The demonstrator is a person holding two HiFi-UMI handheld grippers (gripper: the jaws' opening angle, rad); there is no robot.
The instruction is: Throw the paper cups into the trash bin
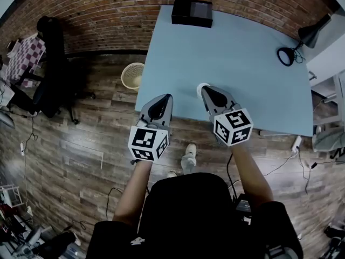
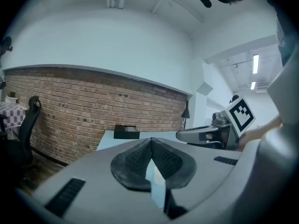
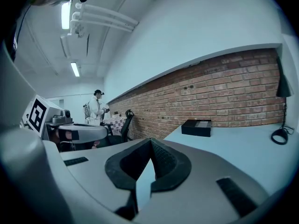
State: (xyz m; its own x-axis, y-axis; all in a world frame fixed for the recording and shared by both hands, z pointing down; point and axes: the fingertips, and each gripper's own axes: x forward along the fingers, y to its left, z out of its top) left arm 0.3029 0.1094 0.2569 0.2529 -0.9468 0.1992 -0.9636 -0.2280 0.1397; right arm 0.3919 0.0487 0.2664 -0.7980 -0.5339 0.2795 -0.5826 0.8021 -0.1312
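Cup (image 1: 200,89), or what I take for one, is a small white round thing at the near edge of the table (image 1: 259,63). It sits just in front of the right gripper (image 1: 207,90), whose tip partly hides it. No other cup shows in any view, and I cannot tell whether any already lie in the bin (image 1: 125,74). I judge that at least this one throw is left in full: grasp, carry, drop. The floor (image 1: 81,144) gives the widest open room, with bare planks left of the table and along its near side where the person stands. Cables trail at the far right and lower left. The table is a broad blue top, almost bare. Its left edge runs just beside the bin, and its near edge passes under both grippers. A black chair (image 1: 51,63) stands by the brick wall, well apart from the bin, so it should not hamper a reach there. The bin stands on the floor by the table's left edge, mouth open upward with nothing over it. A carry from the cup would probably go left across the table's near corner and past that edge. A black box (image 1: 192,12) lies at the far edge and a lamp (image 1: 287,55) at the right, both well clear of that route. The left gripper (image 1: 164,98) hangs over the near left corner, between cup and bin. Both claws have their pads pressed together at the tips, and nothing is caught in either.
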